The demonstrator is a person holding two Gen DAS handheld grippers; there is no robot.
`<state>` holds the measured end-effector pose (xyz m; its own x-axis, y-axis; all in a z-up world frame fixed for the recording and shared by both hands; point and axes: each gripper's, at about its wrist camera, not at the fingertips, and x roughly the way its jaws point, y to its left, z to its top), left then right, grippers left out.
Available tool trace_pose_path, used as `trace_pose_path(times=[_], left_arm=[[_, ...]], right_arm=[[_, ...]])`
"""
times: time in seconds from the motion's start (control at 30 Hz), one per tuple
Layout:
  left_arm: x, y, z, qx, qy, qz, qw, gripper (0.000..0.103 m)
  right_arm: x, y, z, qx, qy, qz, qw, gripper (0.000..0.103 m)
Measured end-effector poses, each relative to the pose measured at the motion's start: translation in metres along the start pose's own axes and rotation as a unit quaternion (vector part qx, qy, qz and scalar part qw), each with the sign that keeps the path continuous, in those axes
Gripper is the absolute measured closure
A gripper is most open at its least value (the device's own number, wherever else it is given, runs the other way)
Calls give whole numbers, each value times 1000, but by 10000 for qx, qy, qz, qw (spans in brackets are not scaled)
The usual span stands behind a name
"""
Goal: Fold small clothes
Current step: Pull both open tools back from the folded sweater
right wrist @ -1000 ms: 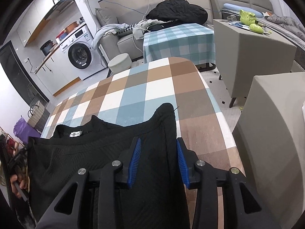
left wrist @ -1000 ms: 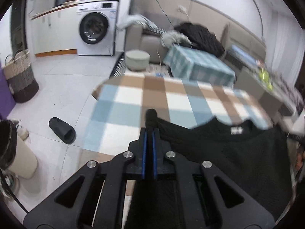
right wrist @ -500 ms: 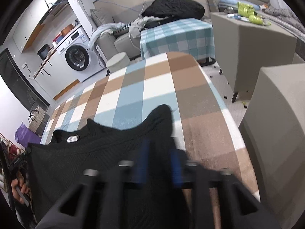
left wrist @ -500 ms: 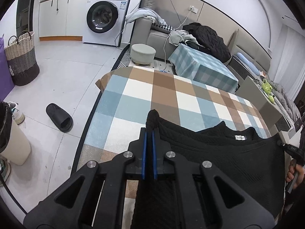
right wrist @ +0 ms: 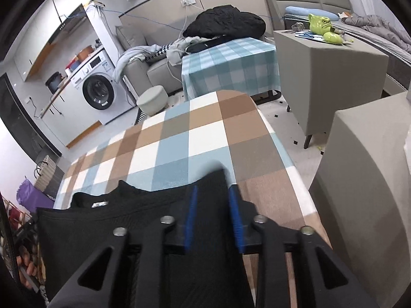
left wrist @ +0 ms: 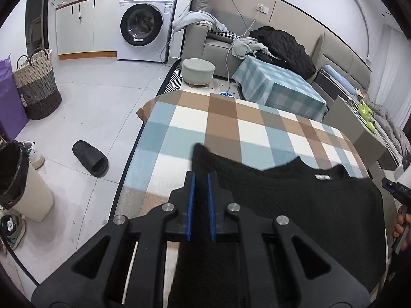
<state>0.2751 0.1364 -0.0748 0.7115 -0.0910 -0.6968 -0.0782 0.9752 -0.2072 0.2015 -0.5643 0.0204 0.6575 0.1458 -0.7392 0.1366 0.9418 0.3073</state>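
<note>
Left wrist view: the left gripper (left wrist: 199, 179) reaches over the near left part of a black knit sweater (left wrist: 295, 200) that lies on a table covered by a blue, brown and white checked cloth (left wrist: 223, 125). Its blue-padded fingers (left wrist: 190, 200) stand a narrow gap apart, with the sweater's left shoulder corner running between them; they are spread, not pinching. The white neck label (left wrist: 323, 177) faces up near the collar. At the far right edge a hand holds the other tool's handle. On the floor to the left lie a black slipper (left wrist: 90, 161) and a bin with a black liner (left wrist: 18, 179); a woven basket (left wrist: 38, 84) and a washing machine (left wrist: 145, 25) stand farther back.

Right wrist view: the right gripper (right wrist: 213, 195) sits over the sweater's (right wrist: 102, 225) right shoulder corner, which rises to a point just beyond the tips. Its fingers (right wrist: 234, 215) are spread wider, the black fabric filling the space between them without being clamped. The checked cloth (right wrist: 205, 133) extends ahead; a grey cabinet (right wrist: 331, 77) with a green figure (right wrist: 319, 23) stands to the right.
</note>
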Motion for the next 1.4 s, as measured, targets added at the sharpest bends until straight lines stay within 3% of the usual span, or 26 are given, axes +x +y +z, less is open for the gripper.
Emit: trace_pose_path(times=[0.03, 0.07, 0.1, 0.13, 0.2, 0.33, 0.4, 0.47, 0.57, 0.83, 1.1, 1.4], left_arm=[[-7, -2, -5, 31, -8, -24, 10000, 92], [-13, -4, -9, 57, -14, -21, 10000, 83], [-20, -6, -15, 88, -4, 10, 10000, 67], [-28, -9, -23, 137, -7, 28, 9999, 59], [-50, -14, -40, 212, -136, 4, 9997, 42], [-88, -22, -75, 157, -225, -165, 9995, 31], [-106, -22, -93, 15, -255, -317, 9992, 22], [-125, -22, -113, -73, -300, -377, 9988, 21], [-147, -25, -139, 51, -293, -89, 9995, 20], [-183, -31, -194, 253, -231, 161, 9993, 19], [-191, -41, -226, 196, 38, 31, 9998, 19], [-189, -41, -233, -66, 239, 10, 9997, 20]], right_arm=[[-7, 0, -4, -46, 16, 32, 10000, 67], [-14, 1, -8, -95, 16, 58, 9999, 63], [-21, 2, -13, -165, 21, 102, 9998, 57], [-30, 4, -21, -248, 36, 174, 9995, 53], [-49, 7, -36, -383, 27, 342, 9987, 35], [-88, 22, -73, -818, 177, 509, 9952, 29], [-109, 27, -92, -950, 71, 582, 9937, 17], [-130, 33, -110, -1042, -63, 628, 9926, 12], [-153, 42, -136, -1272, -112, 566, 9902, 5], [-165, 56, -191, -1243, 149, 436, 9912, 5], [-168, 63, -199, -956, 233, 595, 9934, 5], [-162, 66, -198, -945, 216, 536, 9938, 5]])
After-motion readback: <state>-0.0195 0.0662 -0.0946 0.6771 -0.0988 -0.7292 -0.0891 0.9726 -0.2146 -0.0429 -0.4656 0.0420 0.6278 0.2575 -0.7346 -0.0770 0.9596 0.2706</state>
